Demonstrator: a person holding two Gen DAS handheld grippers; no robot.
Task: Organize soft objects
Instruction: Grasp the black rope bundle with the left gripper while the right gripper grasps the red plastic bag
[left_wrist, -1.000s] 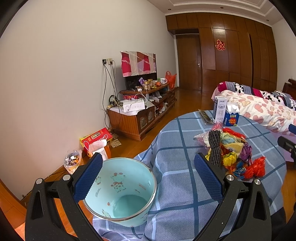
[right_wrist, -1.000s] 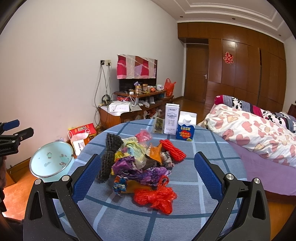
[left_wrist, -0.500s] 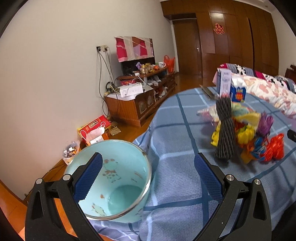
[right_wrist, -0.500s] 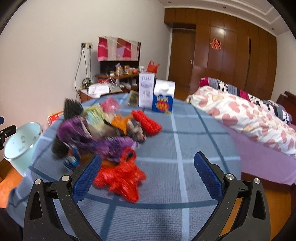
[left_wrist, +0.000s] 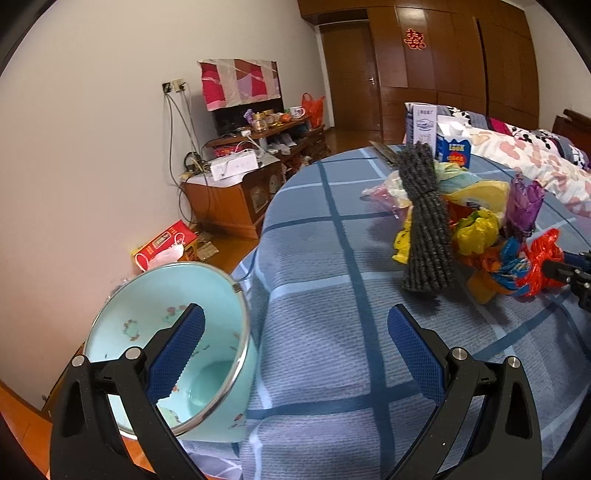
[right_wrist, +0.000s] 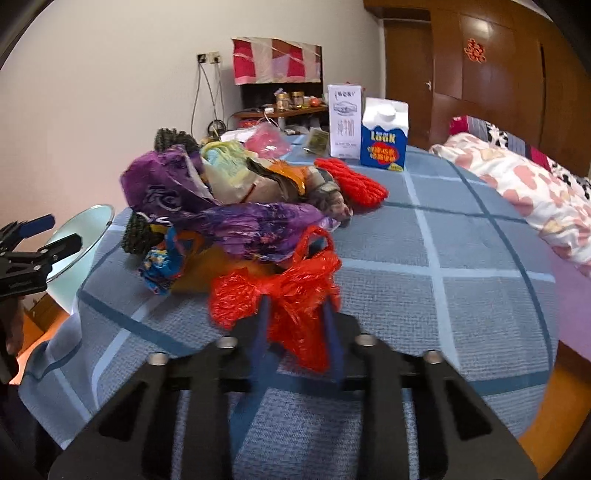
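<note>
Right gripper nips the red bag at the near edge of the pile.

The round table (right_wrist: 480, 280) under its blue checked cloth carries a heap of soft things (right_wrist: 236, 206) left of centre; the mint enamel pot (left_wrist: 166, 350) stands at the table's near-left edge. The red plastic bag (right_wrist: 280, 291) lies nearest the right gripper (right_wrist: 295, 325), directly ahead of it, and the jaws have just been closing, with the bag's crumpled plastic now pinched between them. The left gripper (left_wrist: 295, 354) hangs wide open with nothing between its jaws, beside the pot, which lies far left of the bag.
</note>
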